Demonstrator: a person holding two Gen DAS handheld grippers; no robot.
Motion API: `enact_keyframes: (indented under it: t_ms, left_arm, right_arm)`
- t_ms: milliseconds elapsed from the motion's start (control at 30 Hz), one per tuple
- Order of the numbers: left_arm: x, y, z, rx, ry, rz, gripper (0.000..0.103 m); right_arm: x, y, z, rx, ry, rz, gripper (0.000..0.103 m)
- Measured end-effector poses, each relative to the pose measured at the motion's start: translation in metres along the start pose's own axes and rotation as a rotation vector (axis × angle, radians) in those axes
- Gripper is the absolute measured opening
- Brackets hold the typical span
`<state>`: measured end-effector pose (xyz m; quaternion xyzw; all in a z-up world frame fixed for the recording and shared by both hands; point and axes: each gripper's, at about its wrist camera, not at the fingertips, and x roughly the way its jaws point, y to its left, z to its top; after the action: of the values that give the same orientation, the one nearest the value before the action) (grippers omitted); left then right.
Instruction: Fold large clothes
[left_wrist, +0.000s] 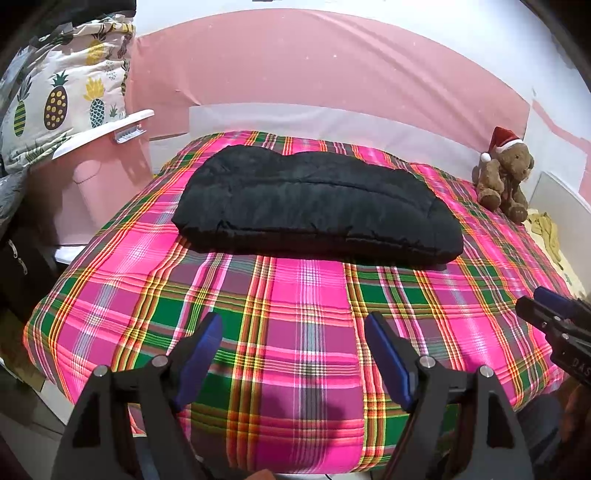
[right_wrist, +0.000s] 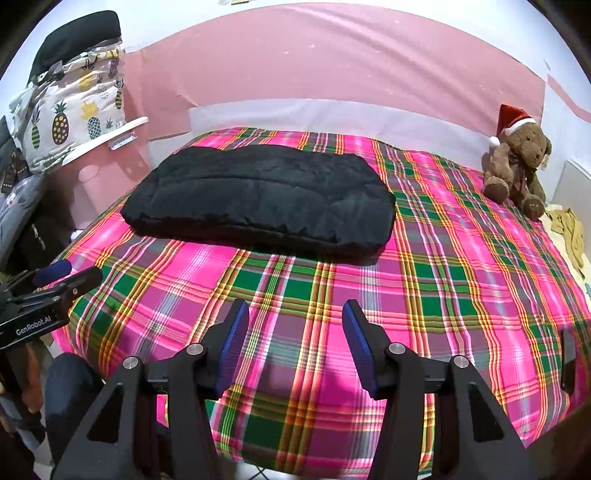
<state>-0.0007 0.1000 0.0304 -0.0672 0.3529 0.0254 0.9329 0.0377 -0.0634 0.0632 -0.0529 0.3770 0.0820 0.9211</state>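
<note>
A black padded garment lies folded into a thick oblong on the far half of the pink and green plaid bed cover; it also shows in the right wrist view. My left gripper is open and empty, held above the near part of the cover, well short of the garment. My right gripper is open and empty too, beside it to the right. The right gripper shows at the right edge of the left wrist view, and the left gripper at the left edge of the right wrist view.
A brown teddy bear with a Santa hat sits at the bed's far right corner. A pineapple-print quilt is piled on a white shelf at the left. A pink wall stands behind the bed. Yellow cloth lies at the right.
</note>
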Motion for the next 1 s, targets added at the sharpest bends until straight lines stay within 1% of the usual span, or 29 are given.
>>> enact_keyframes:
  t_ms: [1000]
  left_arm:
    - [0.0044,-0.0028,-0.0033,0.016,0.011,0.014,0.081]
  right_arm:
    - [0.0029,0.0031,-0.0044,0.000,0.012,0.004,0.053]
